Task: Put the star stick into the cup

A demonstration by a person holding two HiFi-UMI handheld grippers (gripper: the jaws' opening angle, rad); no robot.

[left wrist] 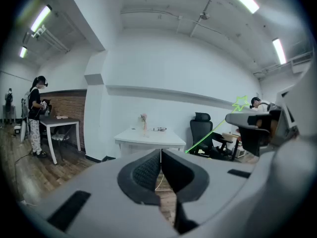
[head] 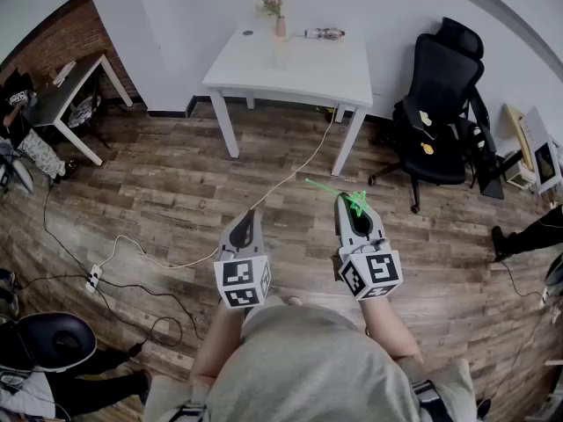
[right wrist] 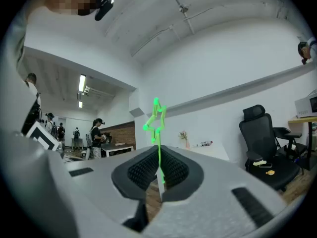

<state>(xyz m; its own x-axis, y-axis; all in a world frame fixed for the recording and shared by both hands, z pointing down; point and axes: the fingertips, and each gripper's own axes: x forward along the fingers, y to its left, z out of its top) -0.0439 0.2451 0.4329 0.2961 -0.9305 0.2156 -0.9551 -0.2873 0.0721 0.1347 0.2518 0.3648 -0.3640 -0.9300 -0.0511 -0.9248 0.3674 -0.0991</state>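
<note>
The green star stick (head: 354, 202) is pinched in my right gripper (head: 354, 206), which is shut on it; the thin stem pokes out to the left over the floor. In the right gripper view the star (right wrist: 156, 117) stands up just beyond the closed jaws of the right gripper (right wrist: 159, 158). My left gripper (head: 249, 222) is shut and holds nothing, level with the right one; its jaws meet in the left gripper view (left wrist: 160, 155). A pale clear cup (head: 280, 53) stands far ahead on the white table (head: 325, 76), in front of a small flower vase (head: 280, 23).
A bottle (head: 324, 33) lies on the table's far side. A black office chair (head: 440, 112) stands right of the table. A white cable (head: 290, 172) runs across the wooden floor to a power strip (head: 92, 279). A desk (head: 62, 93) and people are at the left.
</note>
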